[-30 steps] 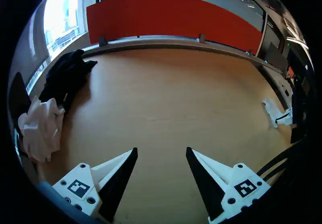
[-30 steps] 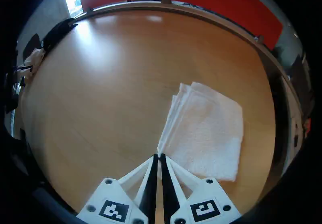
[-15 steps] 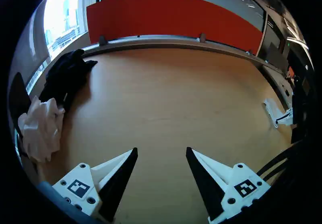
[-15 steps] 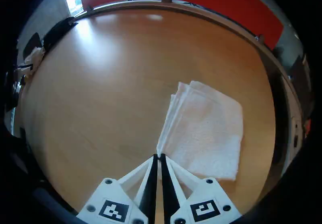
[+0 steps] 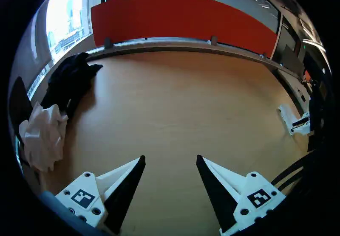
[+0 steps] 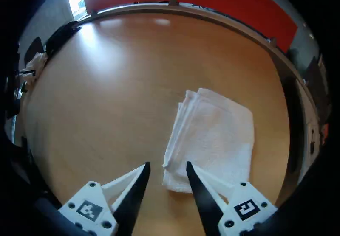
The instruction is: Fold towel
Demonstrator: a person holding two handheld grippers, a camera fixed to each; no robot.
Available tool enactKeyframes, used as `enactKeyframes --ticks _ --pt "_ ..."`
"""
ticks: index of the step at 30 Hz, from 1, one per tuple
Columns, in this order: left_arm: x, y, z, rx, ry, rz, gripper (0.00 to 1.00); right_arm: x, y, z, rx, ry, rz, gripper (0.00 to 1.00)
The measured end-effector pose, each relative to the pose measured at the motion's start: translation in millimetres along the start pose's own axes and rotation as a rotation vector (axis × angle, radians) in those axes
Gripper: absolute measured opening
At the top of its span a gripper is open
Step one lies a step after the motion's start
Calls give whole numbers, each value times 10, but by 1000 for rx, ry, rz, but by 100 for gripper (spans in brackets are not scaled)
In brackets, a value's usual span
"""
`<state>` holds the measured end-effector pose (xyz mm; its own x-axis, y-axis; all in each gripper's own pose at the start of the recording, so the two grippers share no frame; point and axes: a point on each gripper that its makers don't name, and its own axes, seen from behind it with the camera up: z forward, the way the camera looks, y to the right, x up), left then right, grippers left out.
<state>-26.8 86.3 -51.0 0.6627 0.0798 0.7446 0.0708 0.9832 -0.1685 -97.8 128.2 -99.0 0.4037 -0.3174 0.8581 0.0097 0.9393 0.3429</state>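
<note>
The right gripper [image 6: 167, 164] has parted its fingers and let go of the towel [image 6: 212, 134], whose near corner now lies between the tips. The wooden table [image 6: 106, 87] is backed by a red panel [image 5: 182, 17]. The folded towel lies flat on its right half. A black garment [image 5: 70, 81] and a crumpled white cloth [image 5: 42, 136] sit at the left edge. The left gripper [image 5: 170, 156] hovers with its fingers spread, holding nothing.
</note>
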Motion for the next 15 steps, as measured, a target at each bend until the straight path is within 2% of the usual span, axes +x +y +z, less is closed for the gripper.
enactKeyframes --ticks 6,12,15 --pt "-4 2 0 -1 -1 -4 89 12 -3 -16 2 8 17 89" --pt "9 -8 -4 0 2 -3 89 92 37 -48 -19 46 40 93" --pt "22 -11 -5 2 4 -5 89 191 50 -64 -32 93 59 97"
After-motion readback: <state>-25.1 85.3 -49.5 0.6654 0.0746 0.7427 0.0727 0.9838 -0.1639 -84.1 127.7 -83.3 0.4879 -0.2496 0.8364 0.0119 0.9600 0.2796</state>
